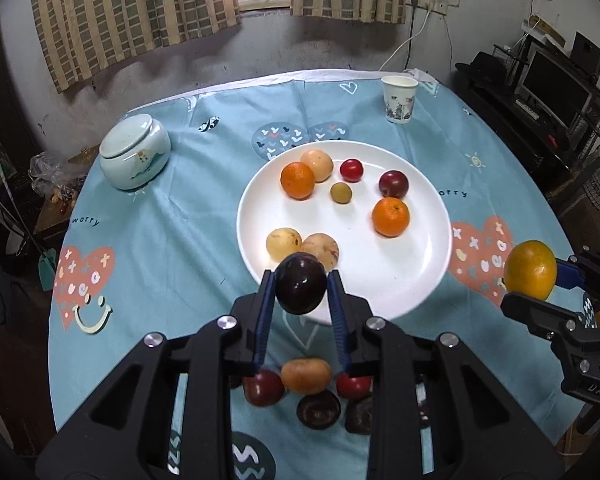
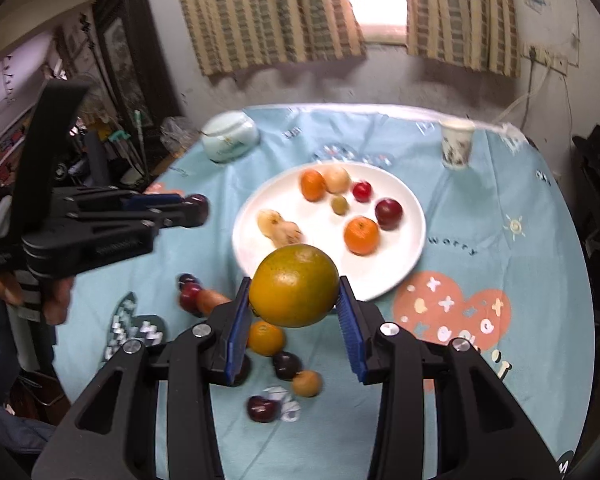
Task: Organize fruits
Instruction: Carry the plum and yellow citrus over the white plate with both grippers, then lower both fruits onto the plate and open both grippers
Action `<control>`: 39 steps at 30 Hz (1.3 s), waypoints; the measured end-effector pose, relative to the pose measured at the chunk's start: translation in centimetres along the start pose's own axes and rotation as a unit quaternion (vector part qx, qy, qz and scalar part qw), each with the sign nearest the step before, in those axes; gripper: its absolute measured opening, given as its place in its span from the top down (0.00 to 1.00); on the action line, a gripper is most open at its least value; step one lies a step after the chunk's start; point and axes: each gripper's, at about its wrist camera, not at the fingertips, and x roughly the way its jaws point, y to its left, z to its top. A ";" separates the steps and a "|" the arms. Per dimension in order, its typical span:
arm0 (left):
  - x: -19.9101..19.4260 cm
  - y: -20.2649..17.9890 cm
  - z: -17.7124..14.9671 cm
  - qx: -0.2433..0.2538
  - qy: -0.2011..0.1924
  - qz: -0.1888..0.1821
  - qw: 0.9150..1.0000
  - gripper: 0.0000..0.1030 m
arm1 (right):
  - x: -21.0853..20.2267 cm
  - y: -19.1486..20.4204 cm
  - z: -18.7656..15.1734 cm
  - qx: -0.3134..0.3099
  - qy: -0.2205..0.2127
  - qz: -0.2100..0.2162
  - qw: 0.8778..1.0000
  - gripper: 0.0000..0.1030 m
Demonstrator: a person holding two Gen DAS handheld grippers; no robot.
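Though both over the glossy round plate [image 1: 428,280], left fingers [image 1: 266,292] around smooth plum [image 1: 301,288], right fingers [image 2: 346,304] around dimpled orange [image 2: 294,286].

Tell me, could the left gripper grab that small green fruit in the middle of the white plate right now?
Probably not yet. The left gripper is already shut on a dark purple plum, so its fingers are full. The small green fruit on the round white plate lies uncovered, though.

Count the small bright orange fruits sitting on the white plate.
2. One orange fruit sits at the plate's far left, touching a pale fruit; the other orange fruit lies alone at the right. None looks hidden.
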 end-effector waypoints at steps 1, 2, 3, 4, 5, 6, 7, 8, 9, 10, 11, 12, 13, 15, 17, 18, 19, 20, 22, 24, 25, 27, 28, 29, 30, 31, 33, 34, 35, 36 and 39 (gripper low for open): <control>0.8 0.0 0.5 0.001 0.002 0.000 1.000 0.74 | 0.6 -0.2 0.3 0.001 0.000 0.001 1.000 0.60; 1.3 0.0 0.9 0.002 0.004 0.002 1.000 0.74 | 1.1 -0.2 0.6 -0.001 0.001 0.001 1.000 0.60; 2.1 0.1 1.4 0.003 0.007 0.003 1.000 0.74 | 1.7 -0.3 1.1 -0.004 0.001 0.001 1.000 0.60; 2.6 0.1 1.8 0.004 0.009 0.003 1.000 0.74 | 2.2 -0.3 1.4 -0.007 0.000 0.002 1.000 0.60; 3.3 0.1 2.3 0.007 0.011 0.004 1.000 0.74 | 2.7 -0.3 1.8 -0.009 0.000 0.005 1.000 0.60; 3.9 0.1 2.8 0.009 0.012 0.005 1.000 0.74 | 3.3 -0.5 2.2 -0.010 0.002 0.008 1.000 0.60; 4.3 0.2 3.2 0.011 0.012 0.005 1.000 0.74 | 3.7 -0.5 2.5 -0.011 0.002 0.008 1.000 0.60; 4.7 0.2 3.5 0.012 0.011 0.005 1.000 0.74 | 4.3 -0.6 2.9 -0.012 0.002 0.009 1.000 0.60; 5.2 0.2 4.0 0.011 0.011 0.003 1.000 0.74 | 4.8 -0.9 3.2 -0.011 0.002 0.009 1.000 0.60; 5.6 0.3 4.4 0.009 0.011 0.001 1.000 0.74 | 5.2 -1.0 3.6 -0.010 0.002 0.009 1.000 0.60; 6.1 0.4 4.7 0.009 0.012 0.001 1.000 0.74 | 5.7 -1.2 3.9 -0.009 0.002 0.010 1.000 0.60; 6.5 0.3 5.1 0.010 0.013 0.001 1.000 0.74 | 6.2 -1.4 4.2 -0.009 0.003 0.010 1.000 0.60; 7.0 0.3 5.4 0.010 0.015 0.001 1.000 0.74 | 6.8 -1.6 4.5 -0.009 0.005 0.009 1.000 0.60; 7.9 0.3 5.9 0.011 0.017 0.003 1.000 0.74 | 7.7 -1.9 4.9 -0.010 0.007 0.008 1.000 0.60; 8.5 0.3 6.2 0.009 0.018 0.001 1.000 0.74 | 8.5 -2.1 5.3 -0.009 0.011 0.009 1.000 0.60; 8.9 0.4 6.3 0.008 0.021 0.000 1.000 0.74 | 9.0 -2.3 5.5 -0.010 0.013 0.009 1.000 0.60; 9.3 0.4 6.4 0.008 0.022 0.001 1.000 0.74 | 9.4 -2.3 5.6 -0.010 0.014 0.008 1.000 0.60; 9.5 0.4 6.4 0.008 0.024 0.002 1.000 0.74 | 9.7 -2.4 5.7 -0.009 0.015 0.009 1.000 0.60; 10.0 0.5 6.6 0.005 0.026 0.004 1.000 0.74 | 10.3 -2.5 5.9 -0.009 0.016 0.009 1.000 0.60; 10.4 0.8 6.7 0.001 0.028 0.003 1.000 0.74 | 10.8 -2.5 6.0 -0.010 0.017 0.010 1.000 0.60; 10.7 0.9 6.8 -0.001 0.029 0.004 1.000 0.74 | 11.0 -2.5 6.1 -0.010 0.017 0.010 1.000 0.60; 11.1 0.9 6.9 -0.001 0.033 0.005 0.999 0.74 | 11.5 -2.6 6.2 -0.013 0.018 0.007 1.000 0.59; 11.4 0.8 7.0 0.001 0.035 0.007 0.999 0.72 | 11.8 -2.6 6.4 -0.013 0.020 0.006 1.000 0.59; 11.5 0.8 7.0 0.003 0.035 0.010 0.999 0.59 | 12.1 -2.7 6.4 -0.013 0.024 0.004 1.000 0.59; 11.5 0.8 7.0 0.003 0.030 0.017 0.999 0.46 | 12.5 -2.7 6.5 -0.015 0.033 -0.001 0.999 0.59; 11.2 0.8 7.0 0.003 0.016 0.028 0.999 0.30 | 13.0 -2.7 6.4 -0.018 0.044 -0.012 0.999 0.58; 10.8 0.8 6.9 0.006 0.004 0.028 1.000 0.29 | 13.2 -2.8 6.3 -0.018 0.048 -0.023 0.998 0.55; 10.7 0.9 6.8 0.006 0.006 0.026 1.000 0.29 | 13.2 -3.0 6.2 -0.013 0.047 -0.022 0.999 0.47; 10.6 1.0 6.8 0.003 0.006 0.031 1.000 0.28 | 12.9 -3.3 6.1 -0.002 0.039 -0.021 0.999 0.26; 10.4 1.2 6.7 -0.001 0.006 0.033 0.999 0.28 | 12.4 -3.7 6.1 0.011 0.026 -0.020 0.999 0.17; 9.3 2.3 5.6 -0.029 0.007 0.033 0.999 0.25 | 11.0 -4.5 5.8 0.031 0.010 -0.024 0.999 0.16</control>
